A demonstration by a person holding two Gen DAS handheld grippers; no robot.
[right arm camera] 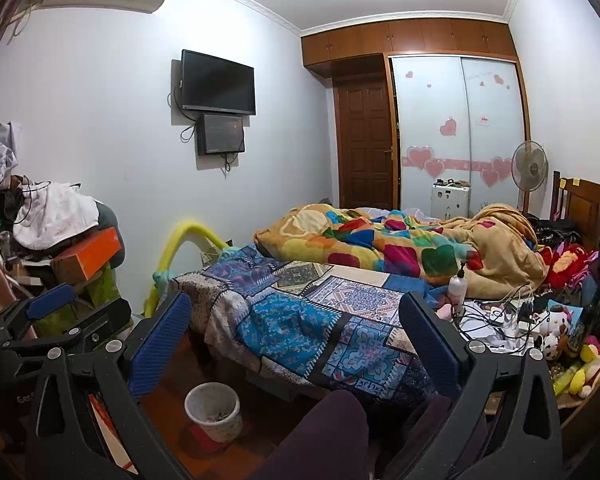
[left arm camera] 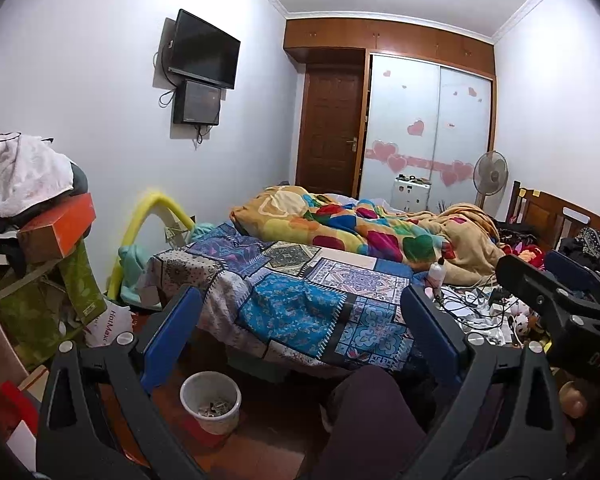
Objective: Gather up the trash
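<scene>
A white waste bin [left arm camera: 211, 402] [right arm camera: 214, 412] stands on the red-brown floor at the foot of the bed, with small scraps inside. My left gripper [left arm camera: 300, 332] is held open above the bin and the bed's corner, nothing between its blue pads. My right gripper [right arm camera: 296, 340] is open and empty too, and it shows in the left wrist view at the right edge [left arm camera: 560, 292]. The left gripper [right arm camera: 52, 312] shows at the left edge of the right wrist view. White paper scraps [left arm camera: 476, 314] [right arm camera: 486, 322] lie among cables on the bed.
The bed [left arm camera: 300, 300] [right arm camera: 300, 320] carries a patchwork cover and a rumpled quilt [left arm camera: 340, 224]. A white pump bottle [right arm camera: 458, 288], chargers and plush toys [right arm camera: 556, 328] crowd its right side. Piled boxes and clothes [left arm camera: 40, 220] stand at the left. A person's dark-trousered knee [left arm camera: 364, 412] is at the bottom centre.
</scene>
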